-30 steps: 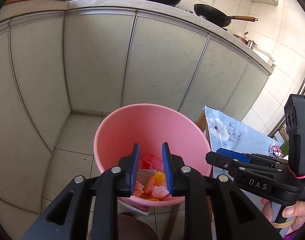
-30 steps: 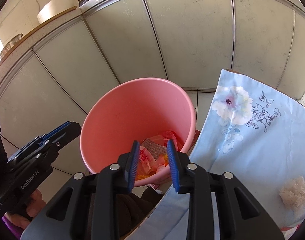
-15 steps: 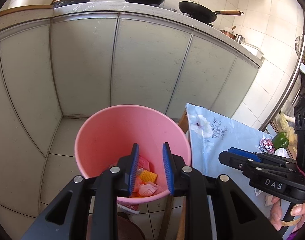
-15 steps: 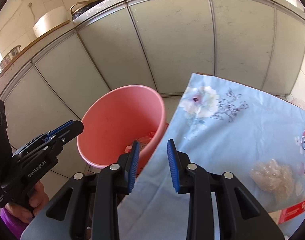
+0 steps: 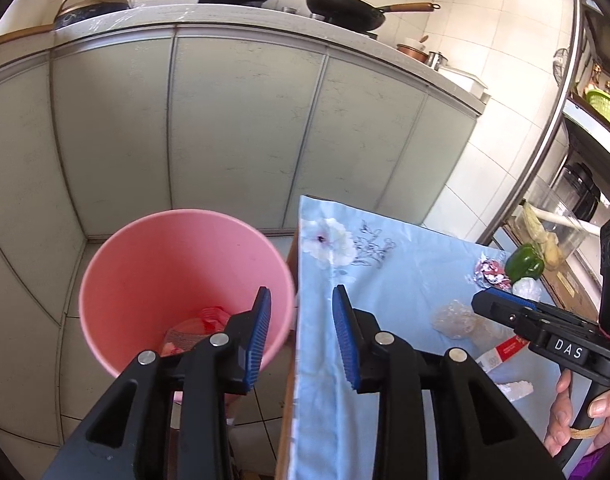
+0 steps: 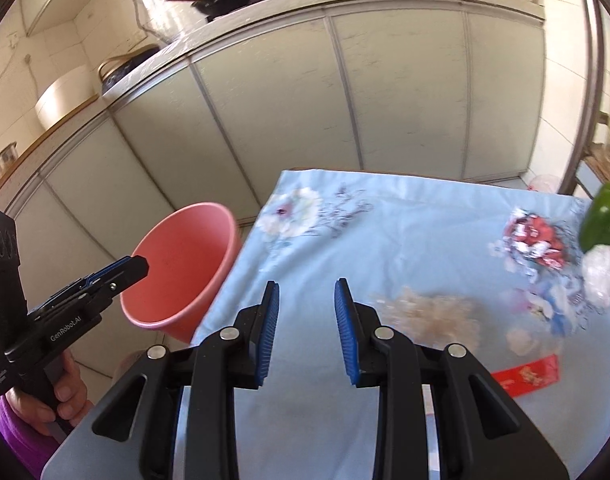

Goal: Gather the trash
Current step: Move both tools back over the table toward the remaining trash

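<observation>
Left wrist view: the left claw (image 5: 301,334), jaws just widening and empty, hangs over the pink bin's (image 5: 145,264) right rim, with wrappers at its bottom. On the desk (image 5: 385,280), a clear crumpled wrapper (image 6: 433,314), blurred here, lies right of the right claw (image 6: 305,332), which gapes narrowly on nothing, with a red packet (image 6: 529,376) nearer.
</observation>
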Motion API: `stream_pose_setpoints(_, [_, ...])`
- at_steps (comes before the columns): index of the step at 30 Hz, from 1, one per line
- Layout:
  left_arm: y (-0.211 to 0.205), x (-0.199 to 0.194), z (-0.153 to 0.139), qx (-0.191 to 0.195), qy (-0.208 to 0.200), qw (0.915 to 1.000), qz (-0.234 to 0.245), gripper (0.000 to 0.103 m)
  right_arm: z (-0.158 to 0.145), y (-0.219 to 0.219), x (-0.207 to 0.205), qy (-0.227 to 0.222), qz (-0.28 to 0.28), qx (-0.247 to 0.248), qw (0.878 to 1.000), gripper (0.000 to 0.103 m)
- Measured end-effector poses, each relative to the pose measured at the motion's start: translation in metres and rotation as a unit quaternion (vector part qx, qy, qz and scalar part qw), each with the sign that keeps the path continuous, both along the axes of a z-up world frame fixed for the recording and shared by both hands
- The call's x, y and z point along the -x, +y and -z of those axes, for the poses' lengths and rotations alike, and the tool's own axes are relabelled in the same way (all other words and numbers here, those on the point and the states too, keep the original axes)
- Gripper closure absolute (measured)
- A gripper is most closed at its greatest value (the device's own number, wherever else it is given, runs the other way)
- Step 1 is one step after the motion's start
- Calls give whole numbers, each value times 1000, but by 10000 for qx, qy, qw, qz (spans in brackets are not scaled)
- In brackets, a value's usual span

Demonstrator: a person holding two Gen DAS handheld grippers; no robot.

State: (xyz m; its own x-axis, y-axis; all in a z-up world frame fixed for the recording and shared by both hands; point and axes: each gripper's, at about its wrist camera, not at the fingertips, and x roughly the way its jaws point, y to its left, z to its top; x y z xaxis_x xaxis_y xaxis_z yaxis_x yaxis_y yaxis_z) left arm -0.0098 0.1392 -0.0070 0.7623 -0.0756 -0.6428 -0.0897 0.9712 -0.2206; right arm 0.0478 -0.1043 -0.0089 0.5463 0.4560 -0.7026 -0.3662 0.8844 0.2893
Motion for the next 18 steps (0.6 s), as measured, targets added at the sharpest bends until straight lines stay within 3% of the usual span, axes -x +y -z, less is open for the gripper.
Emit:
stream_pose_setpoints(8, [-44,-17,-2,-92,104,9990,414,68,3,-75,7,-214,823,123,9963,74])
stream_pose_setpoints(18, [-104,-41,-1,-238,238,9946,983,67,15,-166,13,-377,1800,300,9825,74])
